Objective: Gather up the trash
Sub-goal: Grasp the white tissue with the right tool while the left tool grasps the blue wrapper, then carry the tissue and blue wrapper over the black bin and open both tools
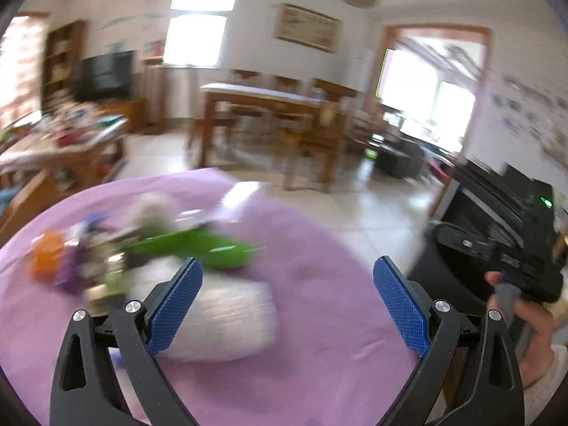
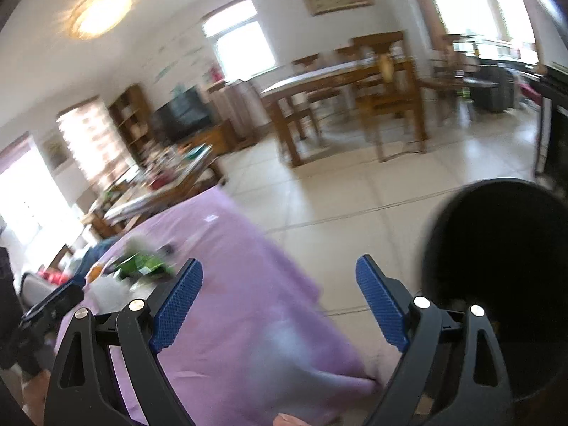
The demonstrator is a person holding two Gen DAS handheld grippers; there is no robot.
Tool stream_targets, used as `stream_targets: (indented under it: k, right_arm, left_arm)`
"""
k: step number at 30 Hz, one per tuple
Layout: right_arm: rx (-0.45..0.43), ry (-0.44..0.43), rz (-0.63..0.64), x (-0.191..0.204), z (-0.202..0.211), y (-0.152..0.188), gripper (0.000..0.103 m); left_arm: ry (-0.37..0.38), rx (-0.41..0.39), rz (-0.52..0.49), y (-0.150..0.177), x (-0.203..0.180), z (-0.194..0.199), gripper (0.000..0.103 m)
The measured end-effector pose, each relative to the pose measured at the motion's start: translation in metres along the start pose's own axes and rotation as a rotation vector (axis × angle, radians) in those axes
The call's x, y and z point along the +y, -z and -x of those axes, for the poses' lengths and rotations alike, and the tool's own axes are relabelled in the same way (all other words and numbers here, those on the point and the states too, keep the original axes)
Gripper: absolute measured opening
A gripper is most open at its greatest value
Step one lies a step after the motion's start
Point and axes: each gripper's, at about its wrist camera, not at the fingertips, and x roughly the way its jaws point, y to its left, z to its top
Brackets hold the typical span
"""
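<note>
Approach step: both hand-held grippers, left (image 1: 287, 277) and right (image 2: 279, 275), wide and empty. Next: reach the blurred green wrapper (image 1: 198, 246) on the purple-covered bench (image 1: 319, 319), then carry to the black bin (image 2: 497, 284).

Bright window (image 1: 195, 39) glare, heavy motion blur, fisheye warping.

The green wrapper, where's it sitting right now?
In the left wrist view the green wrapper lies left of centre on the purple tablecloth, in the blurred litter pile, just beyond a white packet.
</note>
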Motion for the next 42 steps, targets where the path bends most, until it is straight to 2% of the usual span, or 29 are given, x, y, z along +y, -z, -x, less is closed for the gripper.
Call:
stream_targets:
  k: [3, 6, 8, 9, 14, 15, 16, 17, 18, 19, 20, 21, 26, 34, 42]
  right_arm:
    - [0.062, -0.084, 0.06, 0.04, -0.02, 0.003, 0.087]
    - [0.126, -0.17, 0.132, 0.086, -0.04, 0.009, 0.088]
    - [0.173, -0.231, 0.18, 0.118, -0.057, 0.013, 0.087]
    - [0.196, -0.257, 0.194, 0.13, -0.065, 0.015, 0.087]
    - [0.309, -0.321, 0.255, 0.178, -0.099, 0.032, 0.087]
    - [0.322, -0.319, 0.269, 0.186, -0.102, 0.036, 0.083]
    - [0.335, -0.31, 0.288, 0.193, -0.109, 0.039, 0.079]
    - [0.349, -0.301, 0.3, 0.202, -0.115, 0.04, 0.069]
    - [0.376, -0.294, 0.313, 0.206, -0.121, 0.042, 0.061]
    - [0.39, -0.29, 0.321, 0.209, -0.125, 0.044, 0.048]
    - [0.397, -0.284, 0.33, 0.211, -0.127, 0.046, 0.042]
    - [0.396, -0.277, 0.337, 0.213, -0.128, 0.047, 0.036]
    - [0.377, -0.283, 0.34, 0.209, -0.123, 0.045, 0.018]
    - [0.268, -0.323, 0.29, 0.19, -0.088, 0.029, 0.017]
    - [0.107, -0.291, 0.191, 0.13, -0.034, -0.005, 0.017]
  left_arm:
    - [-0.067, 0.036, 0.042, 0.005, 0.049, 0.014, 0.095]
    - [-0.093, 0.124, 0.022, 0.016, 0.087, 0.018, 0.095]
    - [-0.113, 0.189, -0.026, 0.02, 0.098, 0.012, 0.095]
    - [-0.117, 0.212, -0.04, 0.022, 0.103, 0.01, 0.09]
    - [-0.1, 0.316, -0.048, 0.028, 0.129, -0.006, 0.082]
    - [-0.082, 0.337, -0.039, 0.027, 0.129, -0.011, 0.076]
    - [-0.065, 0.351, -0.033, 0.026, 0.13, -0.016, 0.074]
    - [-0.058, 0.366, -0.034, 0.025, 0.131, -0.019, 0.073]
    - [-0.049, 0.38, -0.035, 0.024, 0.132, -0.024, 0.067]
    - [-0.048, 0.387, -0.041, 0.023, 0.133, -0.026, 0.063]
    - [-0.051, 0.388, -0.051, 0.021, 0.134, -0.028, 0.058]
    - [-0.059, 0.388, -0.057, 0.021, 0.135, -0.029, 0.047]
    - [-0.04, 0.379, -0.032, 0.018, 0.139, -0.033, 0.044]
    - [-0.029, 0.283, -0.014, 0.016, 0.131, -0.005, 0.044]
    - [0.071, 0.173, -0.039, -0.011, 0.082, 0.018, 0.044]
